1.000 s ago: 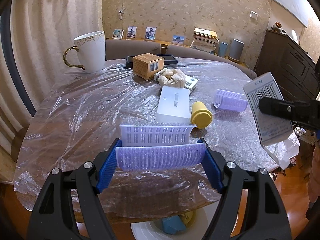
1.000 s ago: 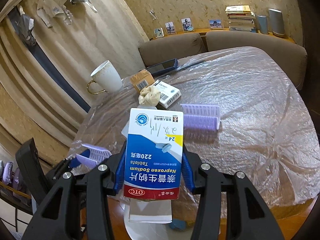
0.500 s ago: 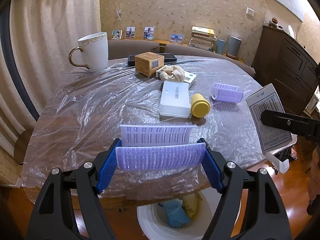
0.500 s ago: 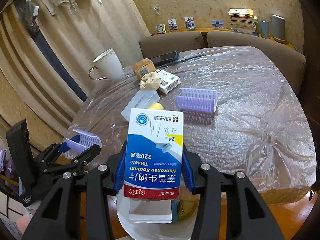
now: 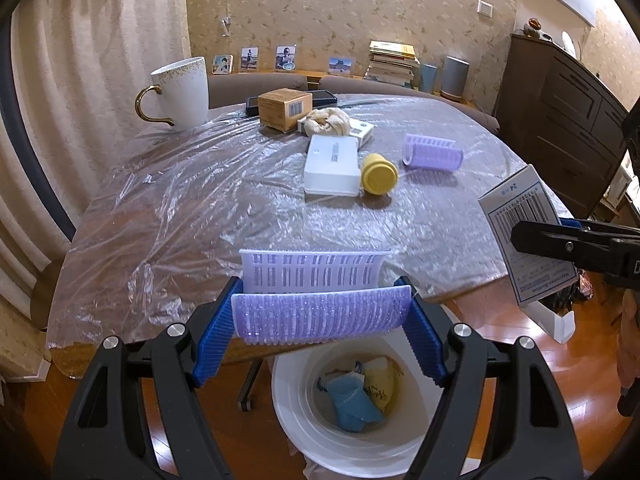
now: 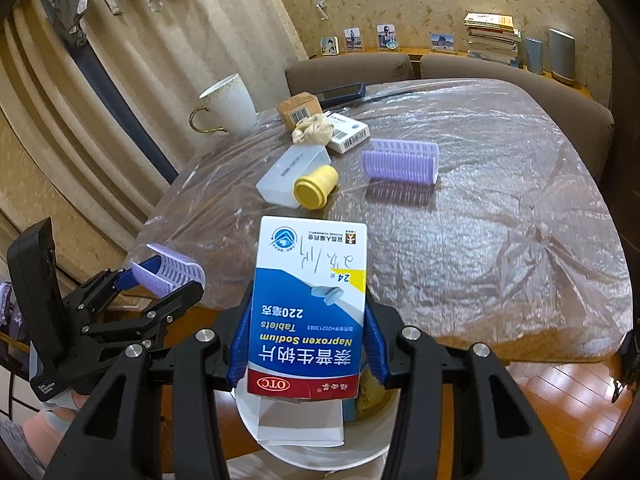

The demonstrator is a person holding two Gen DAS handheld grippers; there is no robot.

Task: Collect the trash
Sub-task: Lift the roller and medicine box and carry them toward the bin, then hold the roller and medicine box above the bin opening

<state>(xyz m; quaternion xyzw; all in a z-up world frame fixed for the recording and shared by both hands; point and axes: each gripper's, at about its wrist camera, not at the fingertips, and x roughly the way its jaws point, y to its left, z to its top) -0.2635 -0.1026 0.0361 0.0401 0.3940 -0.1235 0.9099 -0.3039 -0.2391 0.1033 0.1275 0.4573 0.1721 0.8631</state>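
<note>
My left gripper is shut on a purple hair roller and holds it above a white trash bin on the floor below the table's near edge. The bin holds blue and yellow scraps. My right gripper is shut on a blue and white medicine box, also over the bin. The box shows at the right of the left wrist view. The left gripper with its roller shows at the left of the right wrist view.
On the plastic-covered table lie a second purple roller, a yellow cap, a white case, a crumpled tissue, small cartons, a phone and a white mug. A dark cabinet stands at right.
Both grippers have drawn back from the table and risen with their loads. The trash bin has come more fully into view under them.
</note>
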